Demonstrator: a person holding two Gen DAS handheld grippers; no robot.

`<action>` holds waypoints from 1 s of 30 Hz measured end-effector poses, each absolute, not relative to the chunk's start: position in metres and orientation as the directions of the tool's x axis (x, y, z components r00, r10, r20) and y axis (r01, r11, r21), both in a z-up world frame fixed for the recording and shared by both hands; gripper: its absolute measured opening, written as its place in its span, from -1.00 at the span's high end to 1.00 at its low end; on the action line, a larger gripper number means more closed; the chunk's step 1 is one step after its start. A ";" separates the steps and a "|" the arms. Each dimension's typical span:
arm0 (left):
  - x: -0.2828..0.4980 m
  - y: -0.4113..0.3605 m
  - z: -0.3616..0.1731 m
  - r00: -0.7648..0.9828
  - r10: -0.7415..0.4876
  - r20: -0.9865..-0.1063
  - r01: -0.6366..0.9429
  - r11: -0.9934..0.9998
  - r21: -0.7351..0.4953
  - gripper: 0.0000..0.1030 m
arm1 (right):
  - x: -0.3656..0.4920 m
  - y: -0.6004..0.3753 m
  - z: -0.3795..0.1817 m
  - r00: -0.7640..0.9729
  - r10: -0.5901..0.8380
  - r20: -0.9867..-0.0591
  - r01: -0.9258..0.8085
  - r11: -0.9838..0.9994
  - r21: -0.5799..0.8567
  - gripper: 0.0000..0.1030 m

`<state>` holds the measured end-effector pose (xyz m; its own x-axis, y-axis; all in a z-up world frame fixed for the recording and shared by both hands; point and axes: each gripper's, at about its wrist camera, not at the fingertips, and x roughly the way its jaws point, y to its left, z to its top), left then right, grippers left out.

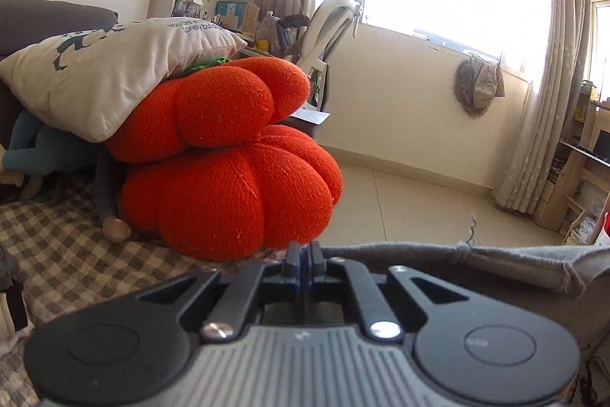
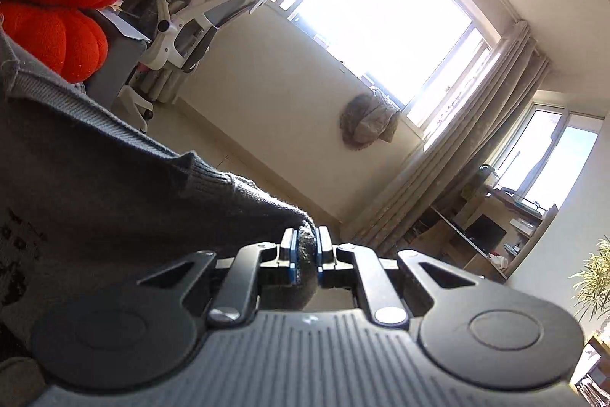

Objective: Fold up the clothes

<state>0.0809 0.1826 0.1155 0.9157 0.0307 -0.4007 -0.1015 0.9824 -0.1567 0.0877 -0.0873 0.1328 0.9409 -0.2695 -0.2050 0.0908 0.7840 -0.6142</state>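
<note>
Right now both claws are pinched on the same grey knitted garment [image 2: 114,170], and it hangs between them above the checked bed cover [image 1: 76,254].

Taking the stacked orange cushions [image 1: 228,163] as the landmark: the left claw [image 1: 304,260] sits just in front of and below the lower cushion, its jaws drawn almost together. The garment's hem runs off from it to the picture's right, away from the cushions, though the fabric actually between the pads is too thin to make out. The right claw [image 2: 305,250] is further from the cushions, toward the window side of the room, with its jaws narrow and clamped on a dark bunch of the garment's ribbed edge.

So the garment's held edge lies roughly along the line joining the two claws, one end by the cushions and the other away from them, with the body of the cloth dropping below. Neither hand looks nearer. The fold, I judge, depends on carrying that edge level and together.
</note>
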 end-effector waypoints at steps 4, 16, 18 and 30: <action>0.097 0.190 0.084 0.853 0.069 -0.517 -0.166 0.975 -0.145 0.74 | 0.120 -0.105 0.086 0.845 -0.372 -0.384 0.075 0.793 -0.604 0.08; 0.017 0.164 0.081 0.753 -0.078 -0.654 -0.082 0.974 -0.210 0.18 | 0.081 -0.127 0.087 0.662 0.013 -0.750 -0.166 0.977 -0.130 -0.34; -0.012 0.150 0.080 0.731 -0.195 -0.654 -0.018 0.953 -0.304 0.09 | 0.060 -0.119 0.087 0.631 0.086 -0.771 -0.246 0.965 -0.094 -0.34; -0.077 0.093 0.034 0.599 -0.400 -0.694 0.130 0.903 -0.409 -0.32 | -0.018 -0.055 0.094 0.530 0.397 -0.750 -0.493 0.863 0.109 -0.03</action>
<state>-0.0765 0.0927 0.0341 0.5992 -0.3997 -0.6937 0.1295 0.9034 -0.4087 -0.0175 -0.0549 0.0935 0.5295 0.3970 -0.7497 -0.4927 0.8633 0.1091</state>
